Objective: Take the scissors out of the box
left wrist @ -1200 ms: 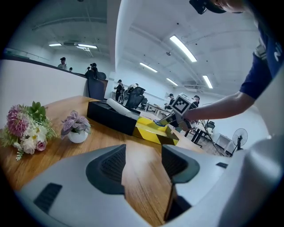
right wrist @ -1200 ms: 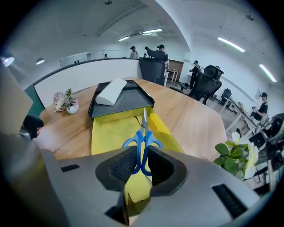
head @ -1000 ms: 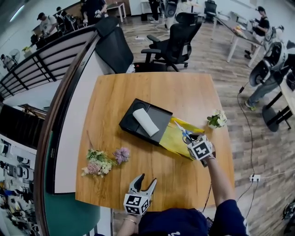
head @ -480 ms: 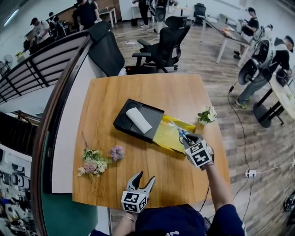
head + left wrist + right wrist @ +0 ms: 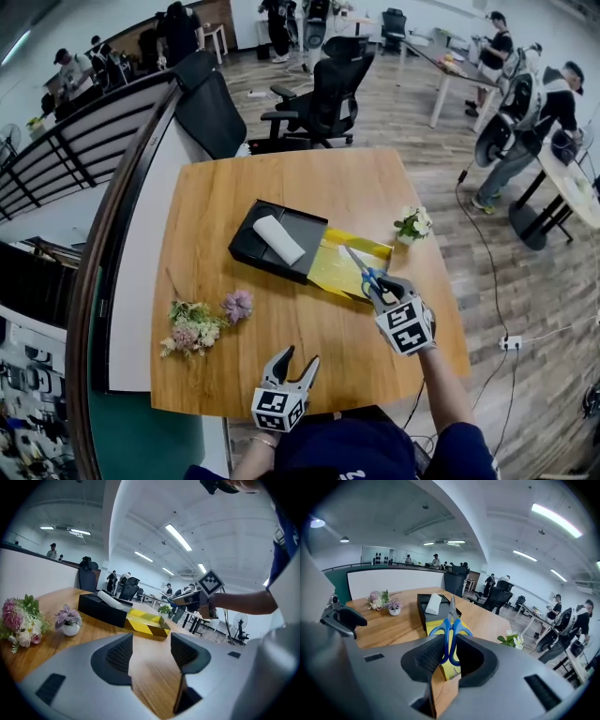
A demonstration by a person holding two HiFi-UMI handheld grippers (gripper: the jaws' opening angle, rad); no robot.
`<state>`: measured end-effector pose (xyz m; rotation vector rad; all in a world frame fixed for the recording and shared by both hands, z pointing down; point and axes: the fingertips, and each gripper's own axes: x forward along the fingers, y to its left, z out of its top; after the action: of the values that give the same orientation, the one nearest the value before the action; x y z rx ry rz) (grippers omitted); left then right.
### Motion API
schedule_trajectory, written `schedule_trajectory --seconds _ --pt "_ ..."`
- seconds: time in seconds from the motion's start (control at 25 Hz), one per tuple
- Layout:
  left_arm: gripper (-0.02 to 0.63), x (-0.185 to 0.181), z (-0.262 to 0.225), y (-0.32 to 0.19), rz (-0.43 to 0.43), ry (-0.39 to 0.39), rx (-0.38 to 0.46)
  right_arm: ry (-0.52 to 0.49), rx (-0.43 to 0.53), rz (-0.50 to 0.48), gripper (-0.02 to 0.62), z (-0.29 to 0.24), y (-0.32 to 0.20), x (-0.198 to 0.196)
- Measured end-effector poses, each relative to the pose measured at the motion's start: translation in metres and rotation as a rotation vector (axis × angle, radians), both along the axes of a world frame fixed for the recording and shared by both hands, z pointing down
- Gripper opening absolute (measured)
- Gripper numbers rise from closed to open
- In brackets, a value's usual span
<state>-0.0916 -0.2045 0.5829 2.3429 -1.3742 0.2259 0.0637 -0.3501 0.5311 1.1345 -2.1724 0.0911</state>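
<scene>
The blue-handled scissors (image 5: 364, 272) hang above the near right end of the box, blades pointing toward the far left. My right gripper (image 5: 382, 289) is shut on their handles; in the right gripper view the handles (image 5: 450, 637) sit pinched between the pads and the blades stick out ahead. The box is a black sleeve (image 5: 302, 232) with a yellow drawer (image 5: 337, 267) pulled out of it; a white roll (image 5: 278, 239) lies on the black part. My left gripper (image 5: 297, 361) is open and holds nothing near the table's front edge, and its own view (image 5: 151, 651) shows only bare wood between the pads.
A flower bunch (image 5: 192, 328) and a small purple flower pot (image 5: 237, 305) lie on the left of the wooden table (image 5: 356, 187). A white flower pot (image 5: 412, 225) stands near the right edge. An office chair (image 5: 319, 98) stands behind the table, and people are in the room.
My right gripper has lifted the scissors up out of the yellow drawer and drawn them toward the near side. The left gripper has shifted only slightly.
</scene>
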Motion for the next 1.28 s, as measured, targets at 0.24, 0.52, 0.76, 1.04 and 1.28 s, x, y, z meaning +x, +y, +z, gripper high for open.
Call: schedule_trajectory --seconds 0.24,0.52,0.76,1.04,1.28 --pt "0.253 0.000 0.000 0.006 0.012 -0.005 0.010 -0.043 0.053 0.038 0.094 -0.011 0.030 0.004" --pt "0.253 -0.003 -0.003 0.011 0.004 -0.005 0.031 -0.130 0.111 0.111 0.094 -0.014 0.064 0.007" --pt "0.253 -0.005 -0.002 0.015 -0.003 -0.011 0.040 -0.220 0.097 0.189 0.094 0.006 0.092 0.014" --pt "0.253 -0.003 0.004 0.022 0.015 -0.021 0.017 -0.325 0.055 0.265 0.094 0.029 0.126 0.017" --pt "0.253 -0.005 0.007 0.027 0.026 -0.030 0.016 -0.357 0.055 0.321 0.094 0.048 0.156 0.017"
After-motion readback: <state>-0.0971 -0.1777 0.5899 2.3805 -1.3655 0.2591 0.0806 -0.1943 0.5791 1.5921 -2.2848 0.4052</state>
